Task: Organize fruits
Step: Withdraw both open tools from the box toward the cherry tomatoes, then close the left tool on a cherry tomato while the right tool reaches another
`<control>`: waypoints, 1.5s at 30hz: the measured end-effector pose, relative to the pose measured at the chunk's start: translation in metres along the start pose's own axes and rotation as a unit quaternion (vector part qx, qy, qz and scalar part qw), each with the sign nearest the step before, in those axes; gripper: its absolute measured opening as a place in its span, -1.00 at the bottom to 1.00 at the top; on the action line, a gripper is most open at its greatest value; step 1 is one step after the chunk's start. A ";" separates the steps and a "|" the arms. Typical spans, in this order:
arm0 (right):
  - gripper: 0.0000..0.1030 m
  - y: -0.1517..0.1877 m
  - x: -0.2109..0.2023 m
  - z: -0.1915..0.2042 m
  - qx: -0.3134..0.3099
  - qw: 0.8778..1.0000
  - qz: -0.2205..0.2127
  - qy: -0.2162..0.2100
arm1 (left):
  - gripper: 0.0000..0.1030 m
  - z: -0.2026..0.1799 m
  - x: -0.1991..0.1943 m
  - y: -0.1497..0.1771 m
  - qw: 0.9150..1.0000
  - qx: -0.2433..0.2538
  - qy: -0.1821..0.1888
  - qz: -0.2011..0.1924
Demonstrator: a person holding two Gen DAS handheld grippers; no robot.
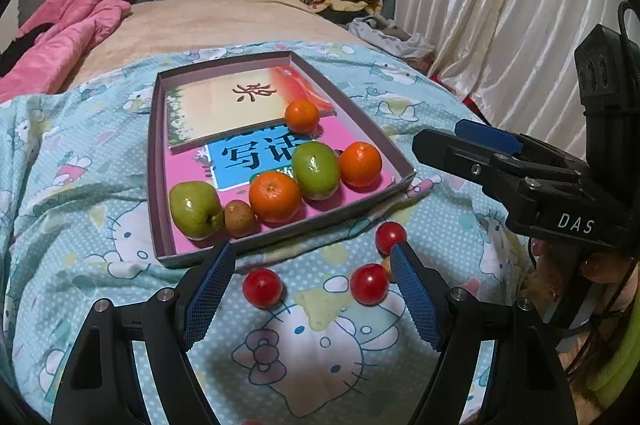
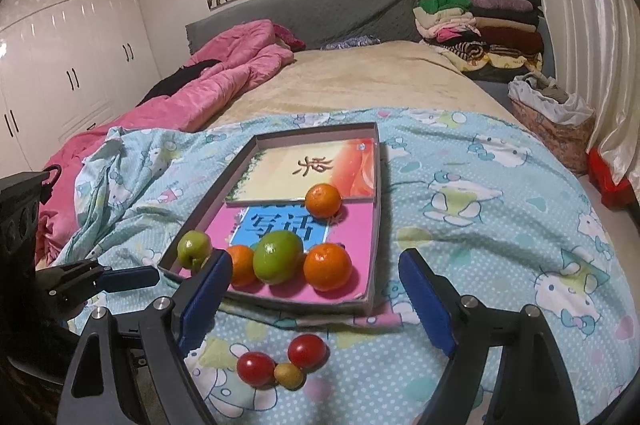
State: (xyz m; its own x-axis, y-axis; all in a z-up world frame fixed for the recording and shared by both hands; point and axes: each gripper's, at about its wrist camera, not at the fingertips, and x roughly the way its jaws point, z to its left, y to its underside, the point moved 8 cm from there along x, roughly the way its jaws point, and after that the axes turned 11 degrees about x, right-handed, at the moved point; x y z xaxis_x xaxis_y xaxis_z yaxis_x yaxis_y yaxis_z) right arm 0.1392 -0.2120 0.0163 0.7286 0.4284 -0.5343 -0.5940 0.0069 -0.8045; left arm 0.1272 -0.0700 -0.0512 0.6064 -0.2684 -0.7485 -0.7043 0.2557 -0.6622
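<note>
A shallow grey box (image 1: pixel 400 161) (image 2: pixel 374 225) lies on the bed with two books in it. It holds three oranges (image 1: pixel 275 196), two green fruits (image 1: pixel 316 169) (image 2: pixel 278 256) and a small brown kiwi (image 1: pixel 239 218). Three red cherry tomatoes (image 1: pixel 262 287) (image 2: pixel 256 368) lie on the blue sheet in front of the box, with a small yellow-green fruit (image 2: pixel 289 375) touching two of them. My left gripper (image 1: pixel 312 265) is open and empty, low over the tomatoes. My right gripper (image 2: pixel 316 273) is open and empty, above the box's near edge; it also shows in the left wrist view (image 1: pixel 460 141).
A pink quilt (image 2: pixel 224 81) lies at the bed's far left. Folded clothes (image 2: pixel 480 25) are stacked at the head on the right. A lined basket (image 2: pixel 552 117) and white curtains (image 1: pixel 500 5) stand to the right of the bed.
</note>
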 end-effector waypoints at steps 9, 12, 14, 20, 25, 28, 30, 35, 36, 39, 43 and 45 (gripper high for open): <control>0.65 0.009 0.002 -0.002 0.001 1.000 0.015 0.010 | 0.57 -0.003 0.002 0.004 1.000 0.000 0.007 0.008; 0.65 0.009 0.002 0.000 -0.001 1.000 0.016 0.009 | 0.57 -0.003 0.002 0.005 1.000 0.000 0.007 0.009; 0.65 0.011 0.003 0.002 -0.003 1.000 0.018 0.008 | 0.57 -0.003 0.002 0.006 1.000 0.001 0.007 0.009; 0.65 0.014 0.003 0.004 -0.005 1.000 0.023 0.007 | 0.57 -0.004 0.004 0.008 1.000 0.001 0.010 0.015; 0.65 0.020 0.006 0.004 -0.010 0.999 0.036 0.014 | 0.57 -0.005 0.005 0.010 1.000 -0.001 0.013 0.020; 0.65 0.022 0.007 0.005 -0.014 0.999 0.039 0.017 | 0.57 -0.007 0.005 0.011 1.000 -0.001 0.016 0.022; 0.64 0.024 0.008 0.004 -0.015 0.999 0.044 0.020 | 0.57 -0.008 0.006 0.013 1.000 0.001 0.016 0.026; 0.64 0.031 0.011 0.001 -0.012 0.998 0.061 0.026 | 0.57 -0.011 0.008 0.016 0.999 0.006 0.017 0.033; 0.64 0.033 0.012 0.000 -0.010 0.997 0.069 0.024 | 0.57 -0.012 0.009 0.017 0.999 0.007 0.019 0.035; 0.64 0.041 0.019 -0.003 -0.009 0.995 0.094 0.034 | 0.57 -0.016 0.013 0.020 0.999 0.010 0.026 0.044; 0.63 0.049 0.024 -0.007 -0.007 0.993 0.113 0.042 | 0.57 -0.020 0.019 0.025 0.998 0.009 0.040 0.055; 0.51 0.052 0.027 -0.009 -0.004 0.991 0.123 0.044 | 0.57 -0.022 0.022 0.028 0.997 0.014 0.038 0.060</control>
State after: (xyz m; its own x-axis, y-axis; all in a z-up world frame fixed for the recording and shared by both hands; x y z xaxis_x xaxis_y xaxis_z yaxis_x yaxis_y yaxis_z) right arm 0.1314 -0.2084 -0.0423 0.5892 0.3347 -0.7354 -0.7550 -0.0962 -0.6487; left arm 0.1131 -0.0888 -0.0858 0.4873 -0.3033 -0.8189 -0.7592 0.3162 -0.5689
